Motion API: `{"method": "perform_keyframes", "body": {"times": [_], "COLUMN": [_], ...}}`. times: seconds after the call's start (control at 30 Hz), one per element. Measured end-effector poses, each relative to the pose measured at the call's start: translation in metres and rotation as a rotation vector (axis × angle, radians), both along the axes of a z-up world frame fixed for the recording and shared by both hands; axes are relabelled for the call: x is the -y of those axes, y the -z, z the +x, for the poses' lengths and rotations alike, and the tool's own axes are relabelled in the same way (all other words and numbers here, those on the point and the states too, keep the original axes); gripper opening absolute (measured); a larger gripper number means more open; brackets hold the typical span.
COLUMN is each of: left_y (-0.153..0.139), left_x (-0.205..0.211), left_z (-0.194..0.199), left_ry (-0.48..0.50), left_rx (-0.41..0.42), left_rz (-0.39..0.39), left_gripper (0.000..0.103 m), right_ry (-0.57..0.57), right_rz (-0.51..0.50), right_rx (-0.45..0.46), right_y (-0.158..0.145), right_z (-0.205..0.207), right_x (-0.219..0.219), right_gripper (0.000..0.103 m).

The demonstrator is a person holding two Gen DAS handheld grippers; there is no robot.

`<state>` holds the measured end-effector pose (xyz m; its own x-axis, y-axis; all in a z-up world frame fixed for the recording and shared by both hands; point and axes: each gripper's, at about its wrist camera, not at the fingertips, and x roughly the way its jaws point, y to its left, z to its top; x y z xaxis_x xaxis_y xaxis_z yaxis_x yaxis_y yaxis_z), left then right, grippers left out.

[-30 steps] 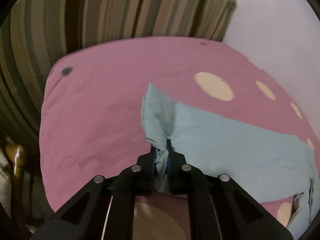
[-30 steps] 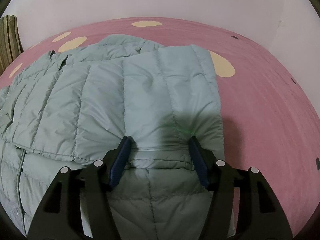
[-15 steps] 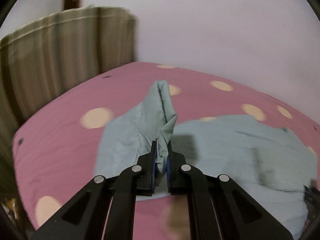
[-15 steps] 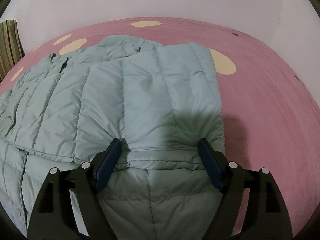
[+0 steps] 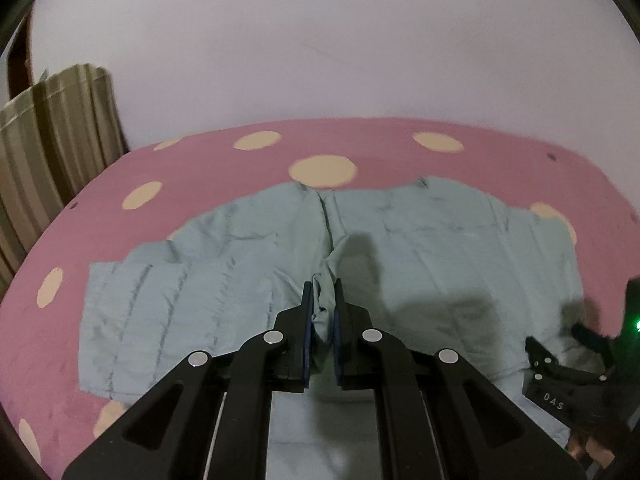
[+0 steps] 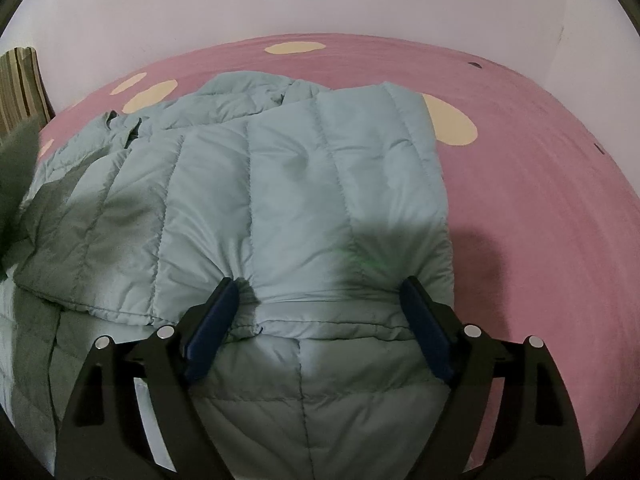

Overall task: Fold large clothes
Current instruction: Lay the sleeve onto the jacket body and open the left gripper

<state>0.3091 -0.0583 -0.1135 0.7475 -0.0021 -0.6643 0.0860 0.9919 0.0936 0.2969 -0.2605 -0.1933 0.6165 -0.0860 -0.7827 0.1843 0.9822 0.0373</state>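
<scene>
A pale teal quilted jacket (image 5: 440, 248) lies spread on a pink bedsheet with cream dots (image 5: 200, 168). My left gripper (image 5: 322, 286) is shut on a bunched fold of the jacket and holds it over the garment's middle. In the right wrist view a sleeve panel is folded across the jacket (image 6: 300, 184). My right gripper (image 6: 318, 282) straddles its lower edge with the jaws opening wide. The fabric lies between the blue pads (image 6: 212, 320), and no pad presses on it. A dark blurred piece of fabric (image 6: 16, 184) hangs at the left edge.
The pink sheet (image 6: 540, 160) runs up to a plain pale wall at the back. A striped curtain (image 5: 52, 132) hangs at the left, its edge (image 6: 20, 80) also showing in the right wrist view. The right tool's black frame (image 5: 560, 384) sits at the lower right.
My left gripper swung its pinched fold from the curtain side across onto the jacket, rolling as it went. The right jaws spread wider and let go of the folded sleeve; that hand stayed put.
</scene>
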Motion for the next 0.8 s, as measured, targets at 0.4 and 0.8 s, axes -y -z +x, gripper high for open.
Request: {"method": "perform_keyframes", "body": {"times": [0.4, 0.8], "left_y": [0.017, -0.02], "left_x": [0.034, -0.083], "left_z": [-0.023, -0.077], "left_ry": [0.05, -0.119], "left_rx": [-0.03, 0.076], "left_rz": [0.03, 0.039], "left_gripper": [0.07, 0.079], "right_ry": [-0.001, 0.005], "right_rz": [0.003, -0.032], "right_rx": [0.0, 0.035], "right_y": [0.001, -0.033], "right_z": [0.0, -0.013], "right_x": [0.0, -0.012], "right_gripper": [0.085, 0.084]}}
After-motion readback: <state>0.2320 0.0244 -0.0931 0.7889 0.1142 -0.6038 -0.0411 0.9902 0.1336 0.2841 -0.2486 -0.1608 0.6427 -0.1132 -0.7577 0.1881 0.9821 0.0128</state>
